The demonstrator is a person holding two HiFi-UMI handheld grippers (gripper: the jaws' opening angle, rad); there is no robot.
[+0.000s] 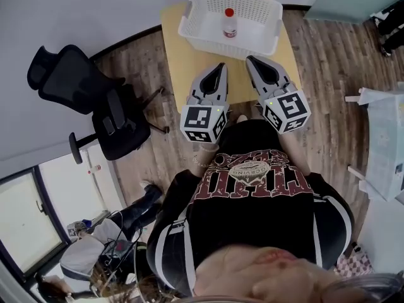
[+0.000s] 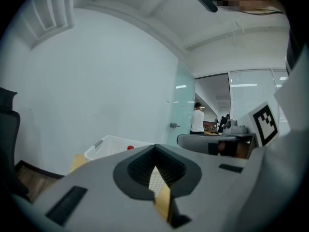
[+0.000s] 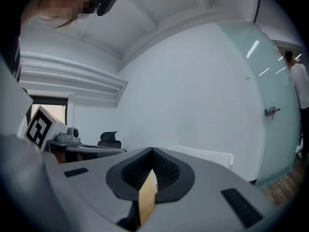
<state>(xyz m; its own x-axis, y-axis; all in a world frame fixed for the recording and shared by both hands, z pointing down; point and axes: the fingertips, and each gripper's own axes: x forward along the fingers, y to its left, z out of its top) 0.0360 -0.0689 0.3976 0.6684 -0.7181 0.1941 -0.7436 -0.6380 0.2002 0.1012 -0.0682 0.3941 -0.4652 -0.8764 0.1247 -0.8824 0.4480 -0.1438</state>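
My left gripper (image 1: 221, 65) and right gripper (image 1: 250, 59) hang side by side over the near half of a small yellow table (image 1: 189, 62), close to my body. Both point at a white slotted basket (image 1: 196, 27) at the table's far end. A clear bottle with a red cap (image 1: 230, 24) lies inside it. In the left gripper view, the left gripper (image 2: 155, 149) has its jaws closed tip to tip on nothing, with the basket (image 2: 108, 146) beyond. In the right gripper view, the right gripper (image 3: 152, 151) stands the same way, with the basket (image 3: 207, 154) behind it.
A black office chair (image 1: 95, 100) stands left of the table on the wooden floor. A white table edge (image 1: 385, 137) shows at the right. A white wall runs behind the basket. In the distance a person in a white shirt (image 2: 197, 120) stands by a glass door.
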